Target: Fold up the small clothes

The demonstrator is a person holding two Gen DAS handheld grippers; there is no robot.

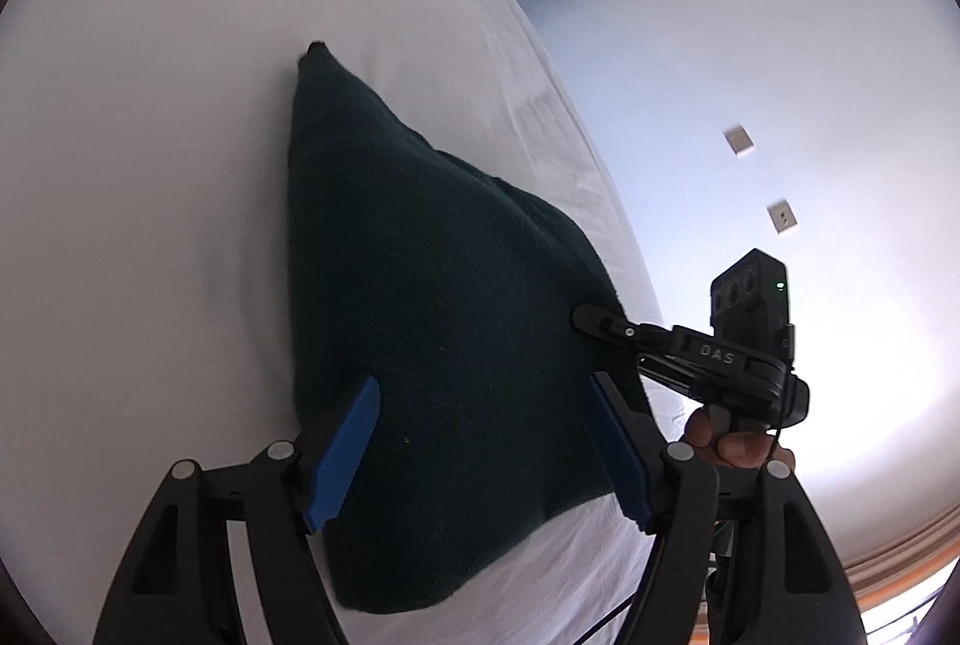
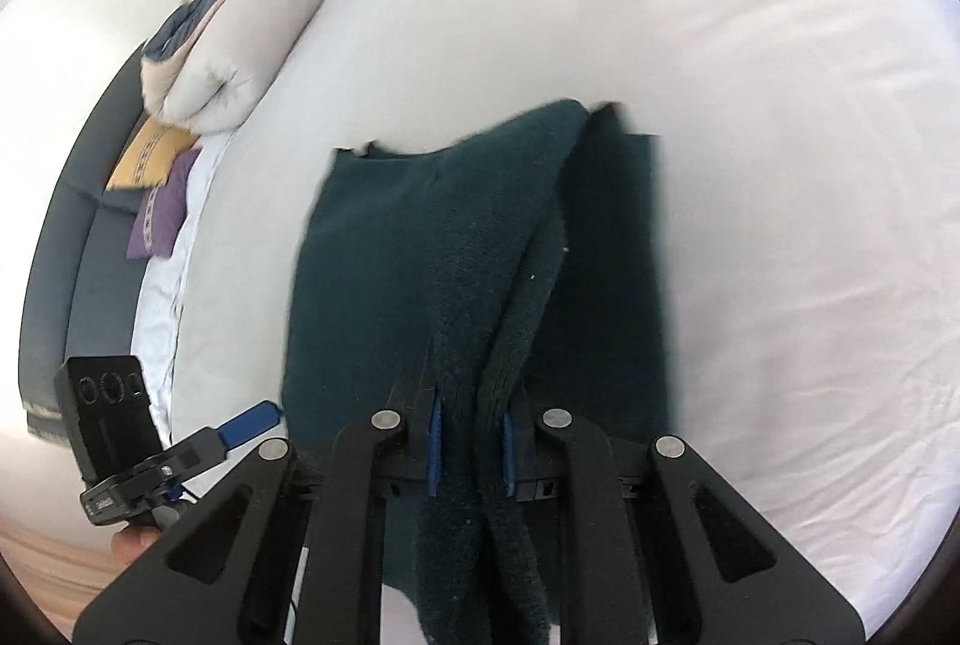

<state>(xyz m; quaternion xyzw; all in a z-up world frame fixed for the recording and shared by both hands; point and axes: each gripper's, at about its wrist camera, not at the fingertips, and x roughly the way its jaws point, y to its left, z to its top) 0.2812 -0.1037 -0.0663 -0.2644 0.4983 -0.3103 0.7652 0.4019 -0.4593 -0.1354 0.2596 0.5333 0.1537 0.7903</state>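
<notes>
Left gripper (image 1: 480, 441): jaws spread wide, blue pads (image 1: 345, 456) well apart, nothing clamped between them. It hangs over the near part of the cloth (image 1: 432, 321); whether the pads touch the fabric cannot be told.

Cloth: a dark green, fuzzy piece lying on the white bed (image 1: 150, 165), near its right edge in the left wrist view. One corner tapers to a point at the far end; the near part is broader. In the right wrist view the cloth (image 2: 384, 249) lies partly flat on the sheet, with a raised ridge running from its far edge down to the right gripper's jaws.

Right gripper (image 2: 471, 456): jaws drawn close together, pinching a bunched fold of the cloth between the blue pads (image 2: 435, 444). In the left wrist view the right gripper (image 1: 591, 316) meets the cloth at its right edge, held by a hand (image 1: 735, 444).

Surroundings, right wrist view: pillows (image 2: 240, 39) at the far left of the bed, yellow and purple cushions (image 2: 157, 183) below them, against a grey headboard (image 2: 78, 237).
</notes>
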